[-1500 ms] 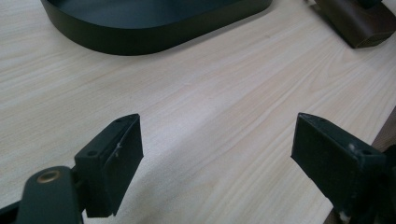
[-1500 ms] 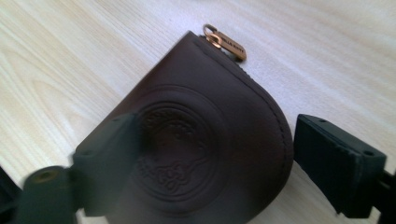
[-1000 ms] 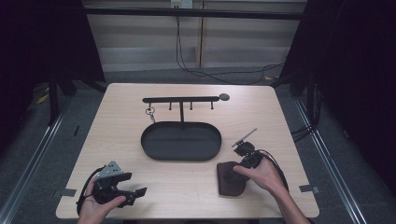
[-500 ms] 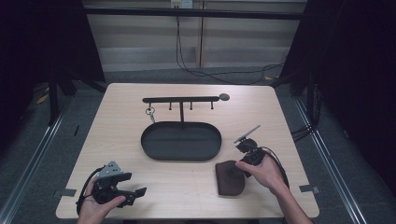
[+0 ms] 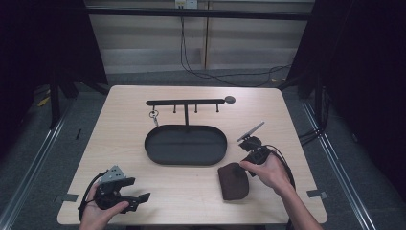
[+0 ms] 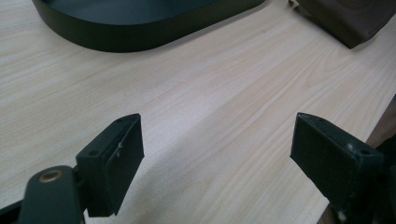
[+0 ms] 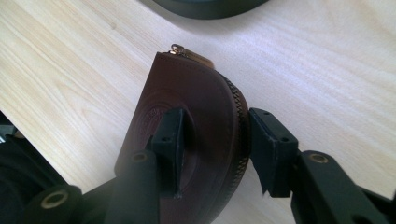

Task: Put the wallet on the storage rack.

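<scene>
A brown leather zip pouch (image 5: 233,181) lies on the wooden table at the front right, beside a black oval tray (image 5: 158,155). My right gripper (image 5: 242,167) is at the pouch's far right edge. In the right gripper view the jaws have just been closing with the pouch (image 7: 196,107) between them; one pad presses its stamped face, the other its zipper edge, and the pouch stands tilted on edge. My left gripper (image 5: 140,197) rests open near the front left corner; nothing is between its pads (image 6: 116,163). The pouch's corner (image 6: 345,18) shows far off in that view.
A black bar rack with pegs (image 5: 186,102) stands behind the tray, and a key ring (image 5: 153,115) hangs from its left peg. The tray wall (image 6: 116,39) lies ahead of the left gripper. Cables trail from both grippers. The table's front edge is close to both hands.
The right hand has risen a little and shifted toward the pouch's right edge, and its gripper has closed on the pouch. The left hand and gripper have stayed put.
</scene>
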